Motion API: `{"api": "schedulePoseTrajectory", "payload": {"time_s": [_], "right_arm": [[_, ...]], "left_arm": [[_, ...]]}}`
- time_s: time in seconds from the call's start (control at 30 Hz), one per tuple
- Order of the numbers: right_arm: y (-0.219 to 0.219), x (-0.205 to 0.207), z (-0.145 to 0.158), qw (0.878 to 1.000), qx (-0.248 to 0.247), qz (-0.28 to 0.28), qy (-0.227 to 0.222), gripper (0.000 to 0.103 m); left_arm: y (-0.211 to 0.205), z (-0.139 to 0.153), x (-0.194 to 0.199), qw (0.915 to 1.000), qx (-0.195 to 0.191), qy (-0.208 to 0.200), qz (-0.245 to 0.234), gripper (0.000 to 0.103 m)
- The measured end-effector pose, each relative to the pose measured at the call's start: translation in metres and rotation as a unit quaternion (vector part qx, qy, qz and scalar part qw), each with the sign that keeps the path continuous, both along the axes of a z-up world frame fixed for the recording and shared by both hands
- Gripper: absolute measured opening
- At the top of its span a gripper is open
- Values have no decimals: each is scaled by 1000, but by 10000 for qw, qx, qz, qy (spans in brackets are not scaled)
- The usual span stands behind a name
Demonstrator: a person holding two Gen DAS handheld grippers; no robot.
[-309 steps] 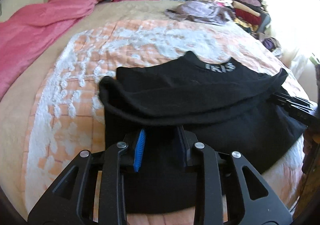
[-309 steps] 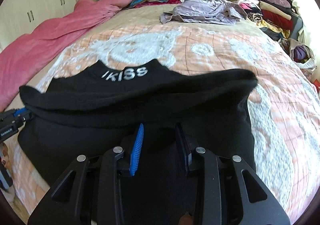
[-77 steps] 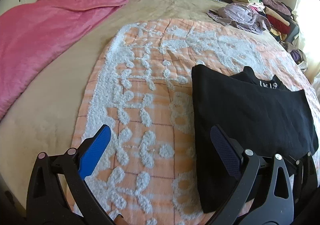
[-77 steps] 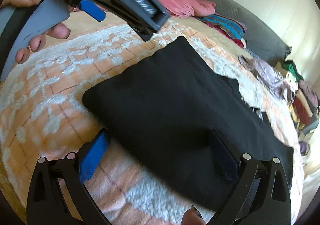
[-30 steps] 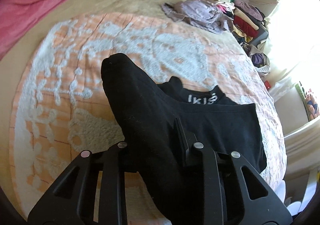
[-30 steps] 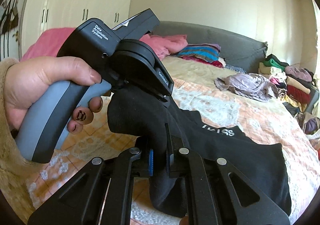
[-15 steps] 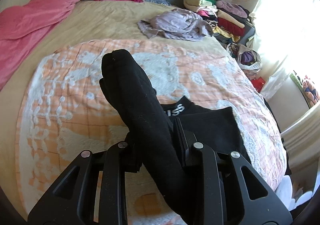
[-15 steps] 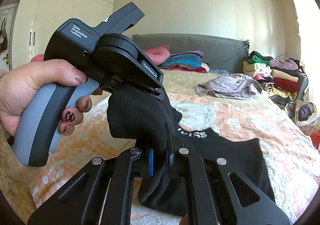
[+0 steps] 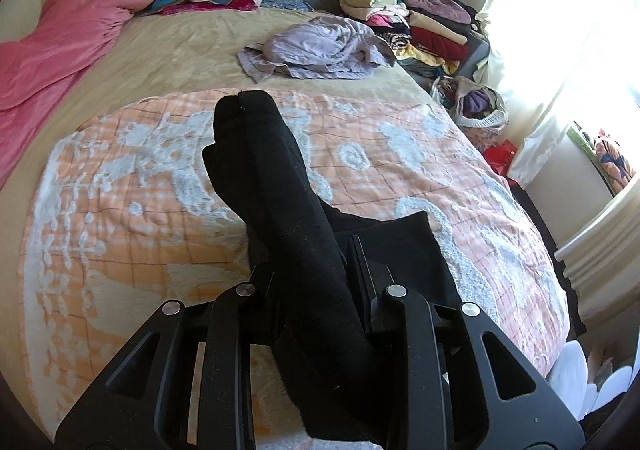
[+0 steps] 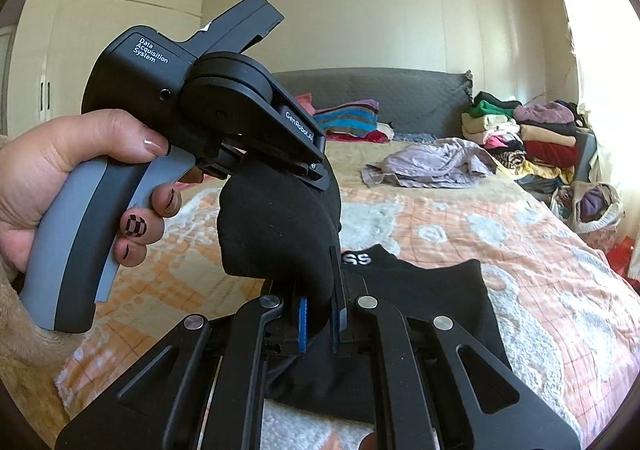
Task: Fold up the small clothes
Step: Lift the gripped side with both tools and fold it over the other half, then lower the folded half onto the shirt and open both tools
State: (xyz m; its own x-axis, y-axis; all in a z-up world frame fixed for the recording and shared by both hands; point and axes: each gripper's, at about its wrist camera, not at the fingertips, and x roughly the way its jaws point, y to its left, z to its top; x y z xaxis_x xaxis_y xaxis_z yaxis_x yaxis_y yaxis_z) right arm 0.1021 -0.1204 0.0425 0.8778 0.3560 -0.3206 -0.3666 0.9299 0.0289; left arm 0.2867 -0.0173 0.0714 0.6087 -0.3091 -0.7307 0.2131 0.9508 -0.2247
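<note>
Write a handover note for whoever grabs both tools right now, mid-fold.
Left tool: shut on a bunched edge of the black garment, lifted off the bed.
Right tool: shut on the same garment, right beside the left tool, which the left hand grips.
Garment: one side is raised, the rest lies on the orange-and-white blanket, the white-lettered collar flat on it.
Done: garment partly folded, edge picked up with both tools.
Left: probably carry the raised edge across, lay it down, release, smooth. The lilac clothes further up the bed look unfolded.
</note>
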Motion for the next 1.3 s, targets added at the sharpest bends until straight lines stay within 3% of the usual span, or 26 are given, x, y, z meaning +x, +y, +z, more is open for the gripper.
{"api": "schedulePoseTrajectory", "payload": {"time_s": [0.77, 1.3], "right_arm": [[-43, 4, -27, 9966, 410, -416, 589, 7], [-74, 17, -57, 9868, 779, -650, 1265, 8]], "left_arm": [[-61, -23, 9, 9985, 309, 266, -366, 23], [-111, -62, 30, 9940, 408, 708, -729, 29]]}}
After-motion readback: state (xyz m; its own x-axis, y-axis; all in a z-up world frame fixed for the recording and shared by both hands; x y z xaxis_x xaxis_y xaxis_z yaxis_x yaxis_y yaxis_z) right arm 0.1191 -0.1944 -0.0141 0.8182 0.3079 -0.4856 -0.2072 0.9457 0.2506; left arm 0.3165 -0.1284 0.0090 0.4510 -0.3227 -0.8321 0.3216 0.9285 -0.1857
